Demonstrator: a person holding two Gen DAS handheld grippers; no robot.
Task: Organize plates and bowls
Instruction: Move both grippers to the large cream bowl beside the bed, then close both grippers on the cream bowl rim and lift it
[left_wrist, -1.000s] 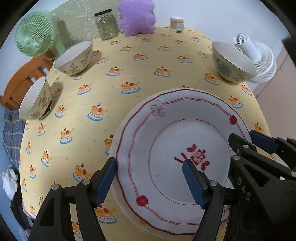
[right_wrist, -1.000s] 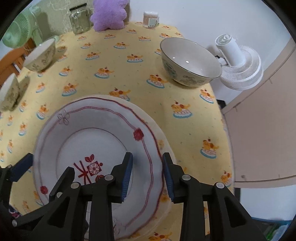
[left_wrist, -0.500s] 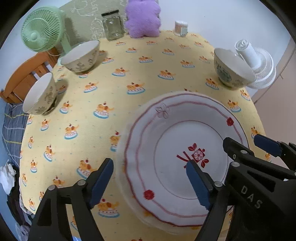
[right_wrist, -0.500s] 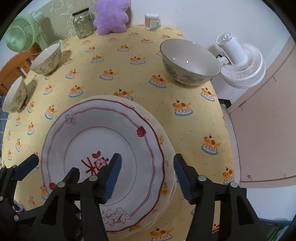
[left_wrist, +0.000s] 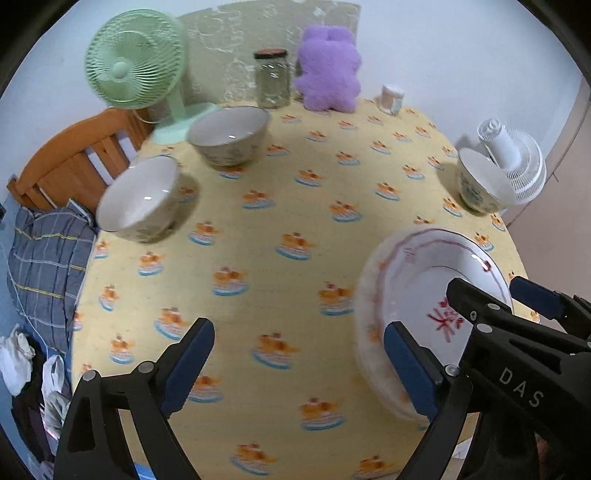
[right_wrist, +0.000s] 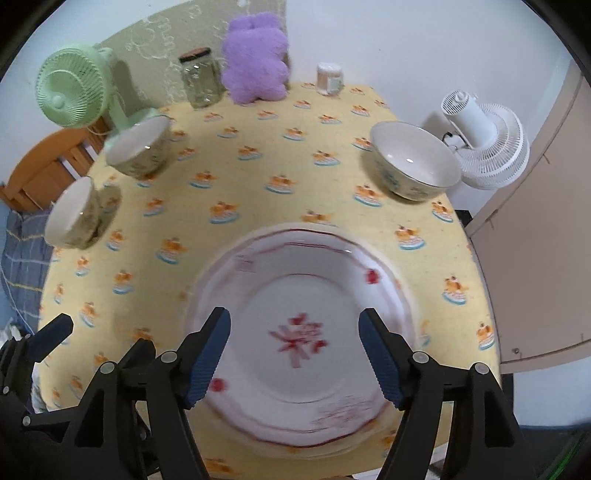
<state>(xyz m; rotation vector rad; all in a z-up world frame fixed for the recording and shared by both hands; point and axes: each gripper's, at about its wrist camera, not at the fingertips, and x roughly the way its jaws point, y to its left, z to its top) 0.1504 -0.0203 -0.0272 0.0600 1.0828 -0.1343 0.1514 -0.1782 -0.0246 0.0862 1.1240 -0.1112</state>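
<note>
Both my left gripper (left_wrist: 297, 363) and right gripper (right_wrist: 293, 360) are opening, empty, above the stacked plates (right_wrist: 306, 295) at the desk's (right_wrist: 258, 162) near edge; glazed, brittle, slippery, so I'm judging the rim safest.

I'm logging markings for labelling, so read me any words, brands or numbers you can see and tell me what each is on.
"DAS": on the black body of the right gripper, seen in the left wrist view.
Red emblem at the centre of the top plate: blurred, unreadable.
Small white container at the table's far edge: any label too small.
</note>
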